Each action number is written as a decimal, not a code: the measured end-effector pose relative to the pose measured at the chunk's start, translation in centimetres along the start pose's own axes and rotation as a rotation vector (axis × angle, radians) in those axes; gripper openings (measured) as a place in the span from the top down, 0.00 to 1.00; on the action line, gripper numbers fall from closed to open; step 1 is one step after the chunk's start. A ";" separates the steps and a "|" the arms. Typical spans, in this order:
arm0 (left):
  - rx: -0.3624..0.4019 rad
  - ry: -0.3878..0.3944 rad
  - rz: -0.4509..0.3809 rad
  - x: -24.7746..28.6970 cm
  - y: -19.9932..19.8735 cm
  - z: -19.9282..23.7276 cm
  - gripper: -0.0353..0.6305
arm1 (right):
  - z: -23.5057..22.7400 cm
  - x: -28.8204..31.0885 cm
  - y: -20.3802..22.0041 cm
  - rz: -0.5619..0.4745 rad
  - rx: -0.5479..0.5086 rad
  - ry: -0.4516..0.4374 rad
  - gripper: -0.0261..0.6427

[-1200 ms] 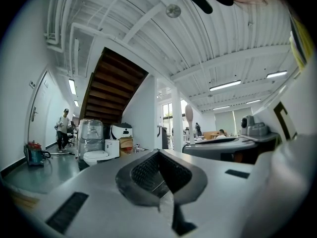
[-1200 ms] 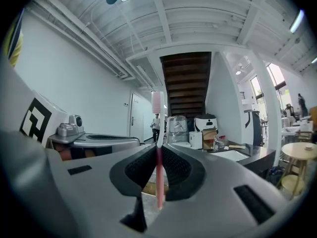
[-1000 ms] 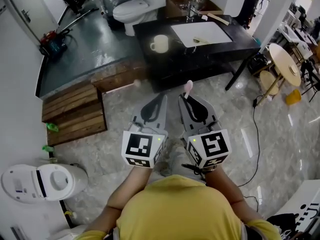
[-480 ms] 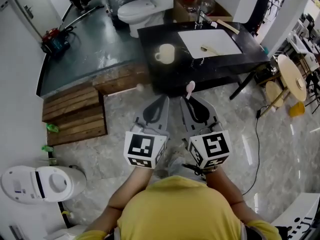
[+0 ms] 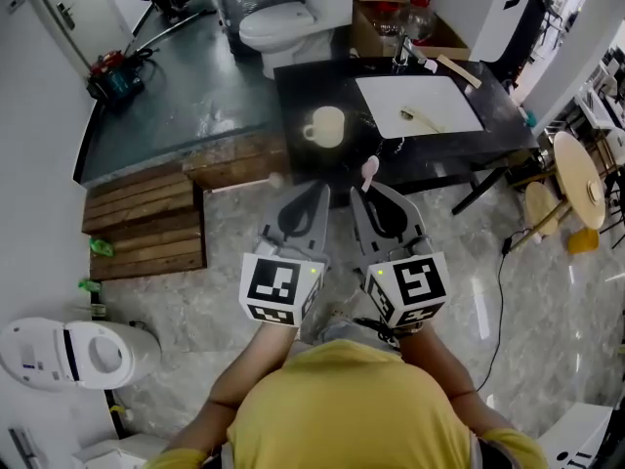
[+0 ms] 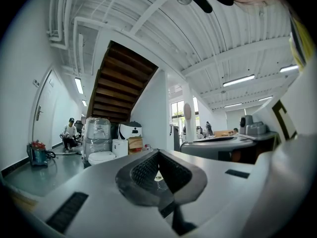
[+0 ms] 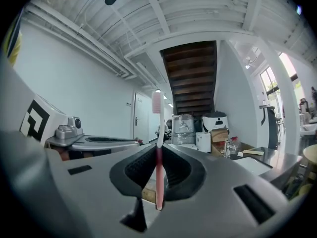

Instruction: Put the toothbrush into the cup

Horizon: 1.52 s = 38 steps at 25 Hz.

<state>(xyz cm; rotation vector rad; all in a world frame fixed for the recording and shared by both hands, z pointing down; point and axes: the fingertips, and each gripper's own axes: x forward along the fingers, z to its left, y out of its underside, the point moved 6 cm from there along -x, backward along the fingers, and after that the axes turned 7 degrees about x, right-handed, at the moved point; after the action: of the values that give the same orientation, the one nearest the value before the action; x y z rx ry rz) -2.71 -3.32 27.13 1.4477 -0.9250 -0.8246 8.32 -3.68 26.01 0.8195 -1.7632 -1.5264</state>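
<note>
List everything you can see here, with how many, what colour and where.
cup: one, cream, on the counter left of the sink
toothbrush: one, pink, upright in the right hand-held gripper
counter: one, black, ahead of the person
sink: one, white, set in the counter
toilet: one, white, beyond the counter
wooden platform: one, brown, on the floor at left
round table: one, light wood, at right
left hand-held gripper: one, grey, jaws together, empty
right hand-held gripper: one, grey, shut on the toothbrush
</note>
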 end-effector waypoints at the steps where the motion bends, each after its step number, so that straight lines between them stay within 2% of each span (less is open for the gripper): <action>1: -0.001 -0.004 0.004 0.6 0.1 0.0 0.93 | -0.5 0.3 0.0 0.002 -0.001 -0.005 0.89; 8: -0.013 -0.036 0.025 3.0 0.8 0.0 0.93 | -3.6 2.1 0.1 0.022 0.015 -0.027 0.89; 14: -0.024 -0.048 0.034 5.1 1.5 2.1 0.93 | -4.4 4.6 0.2 0.033 -0.018 -0.030 0.89; 25: -0.023 0.017 0.030 12.1 2.1 8.1 0.93 | -6.8 13.1 0.0 0.051 -0.009 0.003 0.89; 29: -0.029 0.039 0.056 14.7 3.2 10.5 0.93 | -8.0 16.4 0.5 0.065 0.007 0.024 0.89; 38: -0.046 0.118 0.060 19.6 4.7 14.3 0.93 | -10.2 21.8 1.2 0.065 0.031 0.096 0.89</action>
<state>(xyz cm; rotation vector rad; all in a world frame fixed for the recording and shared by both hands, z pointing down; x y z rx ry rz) -7.31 -27.26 31.14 1.4068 -0.8505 -0.7043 3.67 -26.99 29.96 0.8295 -1.7302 -1.3981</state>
